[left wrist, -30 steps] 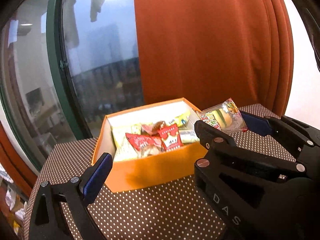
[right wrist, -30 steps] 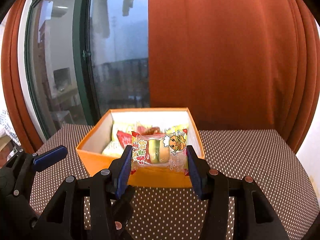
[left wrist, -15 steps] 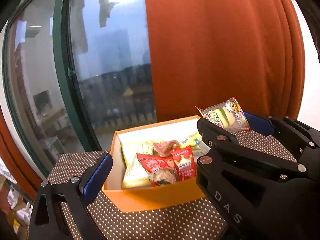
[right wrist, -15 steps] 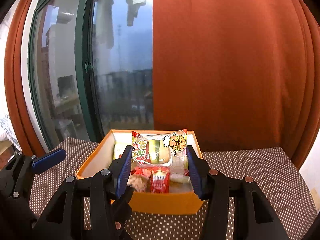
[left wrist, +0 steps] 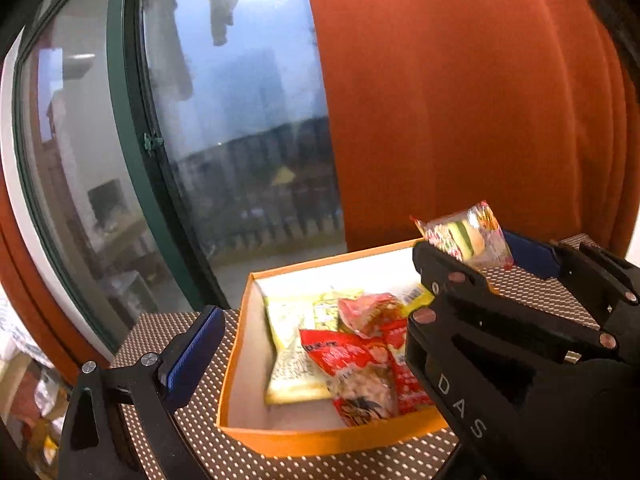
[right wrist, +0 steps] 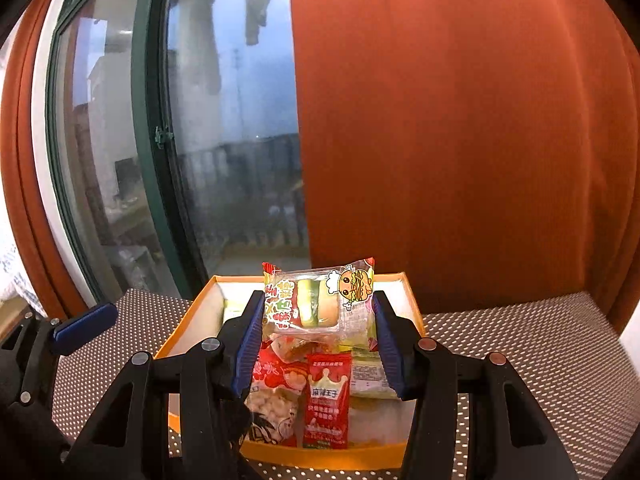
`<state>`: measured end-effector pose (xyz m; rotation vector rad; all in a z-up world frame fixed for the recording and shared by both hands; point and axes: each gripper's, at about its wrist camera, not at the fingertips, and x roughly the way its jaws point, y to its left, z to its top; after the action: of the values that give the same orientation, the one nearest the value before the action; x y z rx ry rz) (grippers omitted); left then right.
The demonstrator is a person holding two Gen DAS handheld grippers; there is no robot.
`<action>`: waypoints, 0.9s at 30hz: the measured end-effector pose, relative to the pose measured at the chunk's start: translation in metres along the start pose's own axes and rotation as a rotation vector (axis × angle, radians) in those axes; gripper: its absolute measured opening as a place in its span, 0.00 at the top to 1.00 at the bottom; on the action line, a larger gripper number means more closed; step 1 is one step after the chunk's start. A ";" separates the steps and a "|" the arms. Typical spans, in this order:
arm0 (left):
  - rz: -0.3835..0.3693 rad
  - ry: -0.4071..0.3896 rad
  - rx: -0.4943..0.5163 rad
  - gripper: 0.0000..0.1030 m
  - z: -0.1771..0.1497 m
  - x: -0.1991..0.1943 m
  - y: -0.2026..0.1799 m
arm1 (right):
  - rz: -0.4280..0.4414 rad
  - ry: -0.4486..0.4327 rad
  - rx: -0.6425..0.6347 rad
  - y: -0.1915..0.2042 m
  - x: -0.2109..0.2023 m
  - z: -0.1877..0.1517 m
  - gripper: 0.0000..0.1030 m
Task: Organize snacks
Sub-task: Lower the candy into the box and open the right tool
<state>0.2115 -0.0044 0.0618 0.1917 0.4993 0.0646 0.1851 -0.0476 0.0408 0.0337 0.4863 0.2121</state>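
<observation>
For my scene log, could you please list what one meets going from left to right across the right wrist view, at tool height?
Left tool's blue pad → orange box's left wall → burger snack packet clamped in the right tool → orange box's right rim → dotted tablecloth.

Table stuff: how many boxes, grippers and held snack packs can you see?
Box: 1
Grippers: 2 (left gripper, right gripper)
Held pack: 1
Total: 4
</observation>
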 end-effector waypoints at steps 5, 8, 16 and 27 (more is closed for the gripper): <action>-0.022 0.069 -0.021 0.04 -0.001 0.039 -0.005 | 0.047 0.088 0.055 -0.018 0.036 -0.006 0.47; -0.039 0.112 -0.028 0.04 -0.005 0.060 -0.011 | 0.041 0.132 0.070 -0.024 0.056 -0.007 0.47; -0.077 0.225 -0.047 0.04 -0.020 0.106 -0.025 | -0.016 0.250 0.099 -0.043 0.090 -0.028 0.47; -0.080 0.336 -0.067 0.04 -0.031 0.132 -0.033 | -0.066 0.359 0.104 -0.056 0.111 -0.040 0.46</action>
<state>0.3131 -0.0169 -0.0330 0.0952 0.8375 0.0351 0.2733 -0.0796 -0.0507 0.0817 0.8549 0.1279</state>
